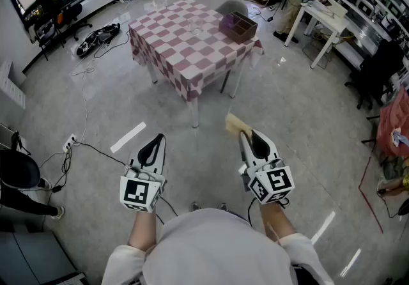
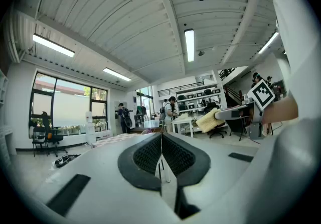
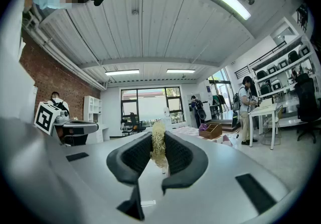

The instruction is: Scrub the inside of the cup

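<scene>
Yellow fibrous scrubber (image 3: 158, 148) is clamped between the pads of the right gripper (image 3: 159, 143); in the head view the same pad of fibre (image 1: 234, 125) projects forward past the jaw tips. The left gripper (image 2: 161, 138) has its jaws fully together with nothing between them.

**Position of the workpiece.** The cup (image 1: 197, 24), a clear glass that is faint in the head view, stands on the checked table (image 1: 192, 89), just beside a brown wooden box (image 1: 239, 27) on the side of the right gripper. It appears upright, so its long axis is judged vertical with the mouth upward; the rim cannot be made out.

**Governing relation.** Both grippers point level toward the table, and the cup lies straight ahead of them, well apart, with open floor between. In the head view it sits between the two lines of aim, so neither the left gripper (image 1: 158, 139) nor the right gripper (image 1: 246, 135) is clearly nearer.

**Assessment.** Scrubbing has not begun. The coming move calls for an approach to the table; the scrubber must then enter from above, along the cup's axis, while the empty left gripper is free to steady the wall. Clear glass is light and may slide or tip if it is unsupported
</scene>
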Tool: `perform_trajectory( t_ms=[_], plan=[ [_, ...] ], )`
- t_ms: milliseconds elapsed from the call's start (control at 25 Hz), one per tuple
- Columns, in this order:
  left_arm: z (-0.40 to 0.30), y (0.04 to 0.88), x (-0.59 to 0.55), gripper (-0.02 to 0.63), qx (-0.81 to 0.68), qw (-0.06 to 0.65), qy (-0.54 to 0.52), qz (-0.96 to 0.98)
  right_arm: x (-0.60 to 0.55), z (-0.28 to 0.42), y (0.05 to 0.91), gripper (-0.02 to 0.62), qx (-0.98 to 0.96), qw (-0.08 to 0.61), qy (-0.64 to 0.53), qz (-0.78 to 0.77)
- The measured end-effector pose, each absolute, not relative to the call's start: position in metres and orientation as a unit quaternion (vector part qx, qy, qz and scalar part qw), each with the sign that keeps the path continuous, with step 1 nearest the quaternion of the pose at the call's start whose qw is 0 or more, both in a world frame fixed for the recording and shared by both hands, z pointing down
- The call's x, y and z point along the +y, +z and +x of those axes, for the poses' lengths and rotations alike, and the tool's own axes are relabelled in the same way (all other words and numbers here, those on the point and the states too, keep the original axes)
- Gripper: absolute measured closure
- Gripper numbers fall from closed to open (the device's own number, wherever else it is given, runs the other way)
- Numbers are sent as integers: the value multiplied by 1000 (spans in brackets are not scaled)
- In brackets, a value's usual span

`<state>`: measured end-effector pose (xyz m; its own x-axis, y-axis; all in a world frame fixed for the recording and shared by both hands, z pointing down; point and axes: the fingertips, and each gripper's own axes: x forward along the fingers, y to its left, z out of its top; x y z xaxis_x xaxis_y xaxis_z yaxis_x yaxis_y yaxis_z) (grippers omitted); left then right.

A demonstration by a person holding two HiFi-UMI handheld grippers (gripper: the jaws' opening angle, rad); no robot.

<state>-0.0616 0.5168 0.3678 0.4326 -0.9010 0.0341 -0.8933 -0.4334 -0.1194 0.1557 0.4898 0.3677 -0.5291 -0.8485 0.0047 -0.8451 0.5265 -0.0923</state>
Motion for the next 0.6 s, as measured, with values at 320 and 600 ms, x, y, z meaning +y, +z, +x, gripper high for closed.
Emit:
perform_trajectory(
  t_ms=[320,600],
  plan=[
    [-78,376,513,574,520,39,-37,-853,492,139,372,509,868,24,-38,-494],
    [-83,384,510,574,509,24,-24,-860,493,140,375,508,862,29,-53,-503]
  ],
)
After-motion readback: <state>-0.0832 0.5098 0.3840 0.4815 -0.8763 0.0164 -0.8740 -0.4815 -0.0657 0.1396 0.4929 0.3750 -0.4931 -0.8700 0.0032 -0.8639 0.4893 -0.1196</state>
